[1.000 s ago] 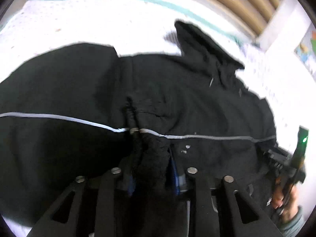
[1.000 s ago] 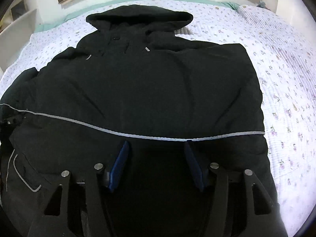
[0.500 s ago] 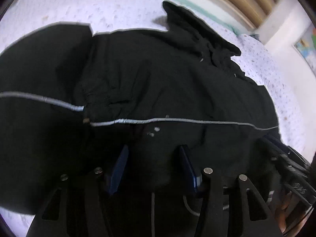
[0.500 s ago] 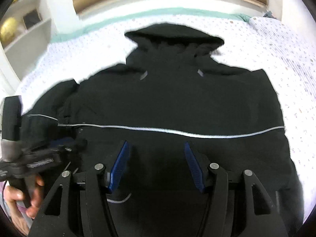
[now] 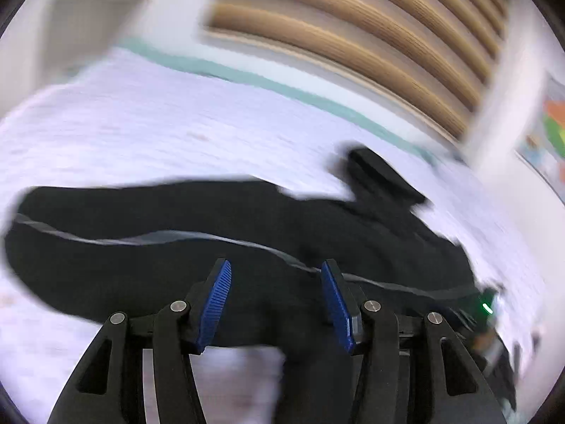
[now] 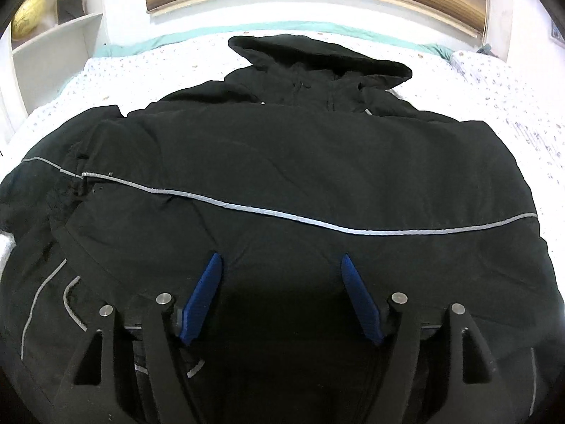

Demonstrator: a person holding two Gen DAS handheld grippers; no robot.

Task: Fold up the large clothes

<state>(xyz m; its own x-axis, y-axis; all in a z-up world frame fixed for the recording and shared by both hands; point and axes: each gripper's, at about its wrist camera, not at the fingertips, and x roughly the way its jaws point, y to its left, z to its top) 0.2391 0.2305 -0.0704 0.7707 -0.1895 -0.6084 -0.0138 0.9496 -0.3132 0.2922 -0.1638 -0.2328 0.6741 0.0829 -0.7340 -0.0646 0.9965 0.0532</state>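
Left wrist view, blurred: my left hand-held gripper [image 5: 275, 298] has just been opening, pads apart with nothing between them, the jacket [image 5: 247, 233] spread on the bed [image 5: 159, 130]. Right wrist view: my right hand-held gripper [image 6: 280, 295] has just been widening too, empty above the hem. The loose folded-in sleeve [image 6: 53, 190] could slide back out, I reckon.
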